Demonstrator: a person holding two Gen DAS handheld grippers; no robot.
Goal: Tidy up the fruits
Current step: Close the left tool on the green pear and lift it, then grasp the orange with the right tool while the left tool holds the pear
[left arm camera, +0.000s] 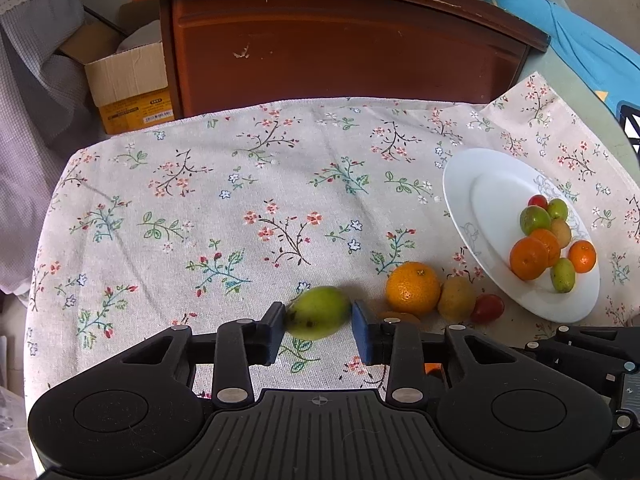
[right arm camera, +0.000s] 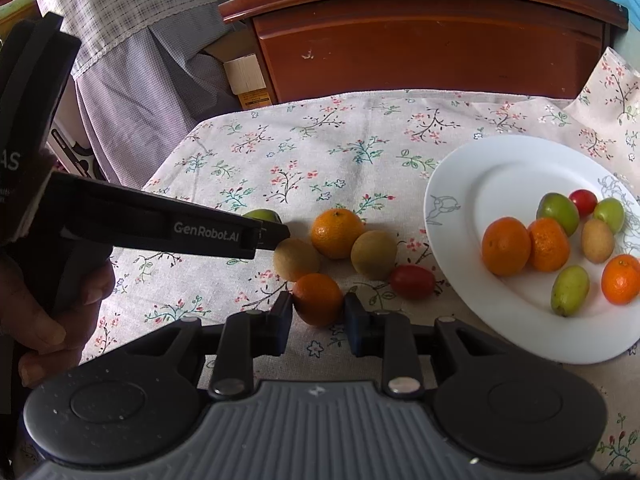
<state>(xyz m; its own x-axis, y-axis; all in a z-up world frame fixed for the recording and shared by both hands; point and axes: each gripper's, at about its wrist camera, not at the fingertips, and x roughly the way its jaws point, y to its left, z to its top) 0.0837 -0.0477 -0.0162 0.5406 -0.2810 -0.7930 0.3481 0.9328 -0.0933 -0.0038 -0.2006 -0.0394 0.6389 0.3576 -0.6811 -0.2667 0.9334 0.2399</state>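
A green fruit (left arm camera: 318, 312) lies on the cloth-covered surface (left arm camera: 240, 220), clamped in the left claw (left arm camera: 319, 330). Beside it, the right claw (right arm camera: 316, 322) is clamped on a small orange (right arm camera: 318, 298). More fruit fills the white plate (right arm camera: 452, 216) to the right.

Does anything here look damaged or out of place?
The dark red wooden cabinet behind the table has a chipped patch on its front panel, pale under the finish. Several fruits lie loose on the flowered tablecloth beside the white plate.
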